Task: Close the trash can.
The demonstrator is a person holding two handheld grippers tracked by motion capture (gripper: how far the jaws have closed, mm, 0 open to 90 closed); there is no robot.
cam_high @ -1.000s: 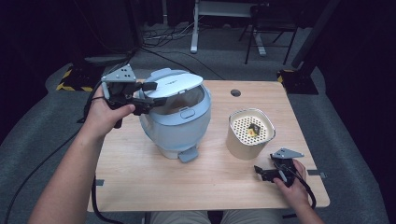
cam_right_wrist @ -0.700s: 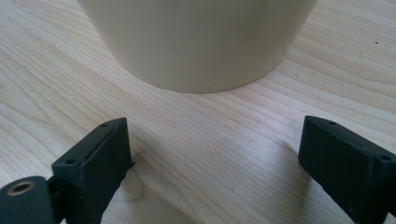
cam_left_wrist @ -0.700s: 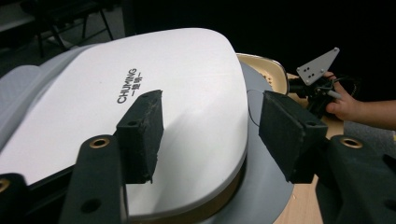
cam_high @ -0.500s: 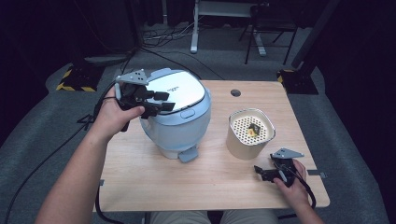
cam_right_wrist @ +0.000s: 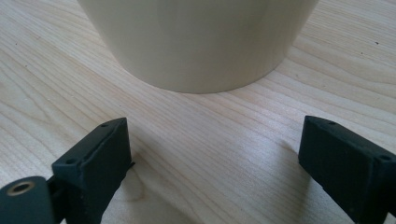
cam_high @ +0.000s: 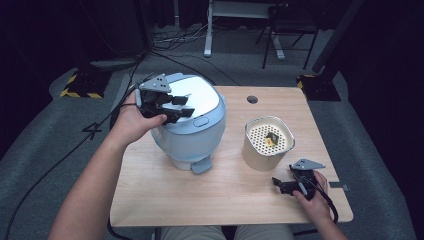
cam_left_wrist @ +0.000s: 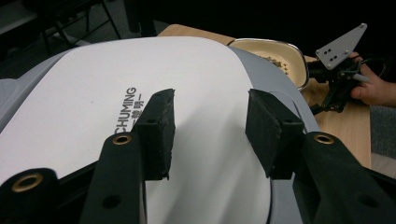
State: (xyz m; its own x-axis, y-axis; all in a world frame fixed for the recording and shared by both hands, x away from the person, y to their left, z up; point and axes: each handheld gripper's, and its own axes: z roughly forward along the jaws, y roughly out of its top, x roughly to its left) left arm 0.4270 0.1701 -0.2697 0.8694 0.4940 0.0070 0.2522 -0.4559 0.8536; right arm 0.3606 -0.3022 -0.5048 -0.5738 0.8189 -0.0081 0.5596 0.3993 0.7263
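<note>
**Fingers parted over the closed lid**

The fingers (cam_left_wrist: 161,126) of the left gripper (cam_high: 172,107) stand part-way apart above the white lid (cam_left_wrist: 201,84) of the pale blue cooker (cam_high: 192,135). They have just been closing in, yet nothing sits between them; in the left gripper view the lid's flat top shows through the gap, so they are released, not grasping. Whether their undersides rest on the lid I cannot tell.

The cooker stands on the left half of the desk (cam_high: 225,200), toward its back edge, upright. Its lid lies flat on the body, so the pot looks closed. A latch button (cam_high: 201,121) sits on the front of the lid, and a small blue tab (cam_high: 201,165) juts out at the base, toward the person.

Near the cooker's right side stands a cream-coloured basket (cam_high: 267,145) with a perforated floor, a small dark and yellow piece lying inside. It is out of the cooker, on the bare wood.

The right gripper (cam_high: 292,182) lies low on the desk just in front of the basket, its fingers (cam_right_wrist: 93,158) wide apart and empty, pointed at the basket's wall.

As a judgement: the lid is down, so the closing step seems done or nearly so. If the lid needs pressing until it latches, that is what is left.
</note>
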